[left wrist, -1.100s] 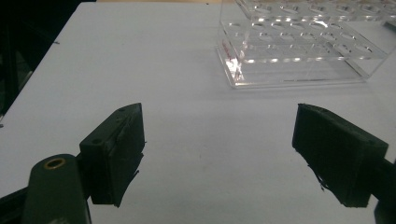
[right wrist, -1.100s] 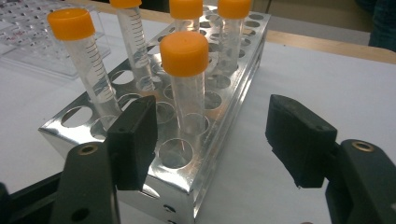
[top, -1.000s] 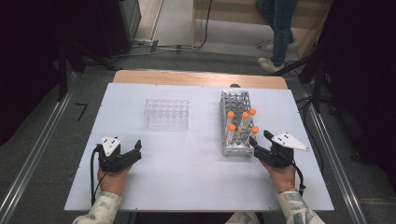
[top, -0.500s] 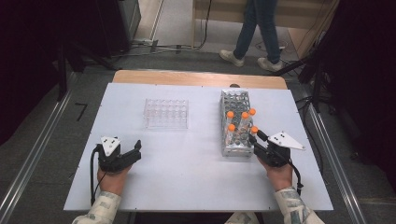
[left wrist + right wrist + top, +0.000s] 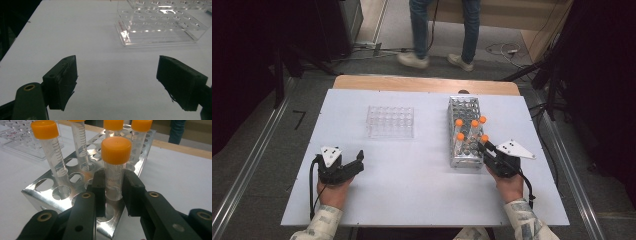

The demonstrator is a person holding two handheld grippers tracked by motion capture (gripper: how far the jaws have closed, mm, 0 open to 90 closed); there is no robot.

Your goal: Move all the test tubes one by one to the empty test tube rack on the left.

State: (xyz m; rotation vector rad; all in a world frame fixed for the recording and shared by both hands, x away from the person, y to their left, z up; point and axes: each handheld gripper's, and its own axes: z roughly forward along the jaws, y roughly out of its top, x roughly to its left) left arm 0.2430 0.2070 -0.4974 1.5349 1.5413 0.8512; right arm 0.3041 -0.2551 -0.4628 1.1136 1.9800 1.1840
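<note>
Orange-capped tube (image 5: 115,170) stands upright in the metal rack (image 5: 62,202), in a hole at the rack's near right corner, the corner closest to the right hand. Right claw (image 5: 113,192) is now clamped on the clear body of this tube just below the cap; both pads press the wall, one at 9 o'clock of the tube, one at 3 o'clock. A second ago the jaws stood wide beside the rack; they have just been closing, and the tube is between them. Hand itself has not shifted.

Reading: grip made, tube still seated in its hole. Next step is probably a straight lift out (judgement only).

Four other capped tubes (image 5: 459,122) stand in the same rack, toward 12 o'clock and 10 o'clock of the held one; nearest is just beside it, so a tilted pull could knock it.

Rack sits on the white desk (image 5: 412,185), right of centre. Clear plastic rack (image 5: 390,121), empty, lies well apart at 9 o'clock of the metal one.

Left claw (image 5: 357,162) rests on the desk at 7 o'clock of the clear rack, jaws wide apart, nothing between them, unmoved.
</note>
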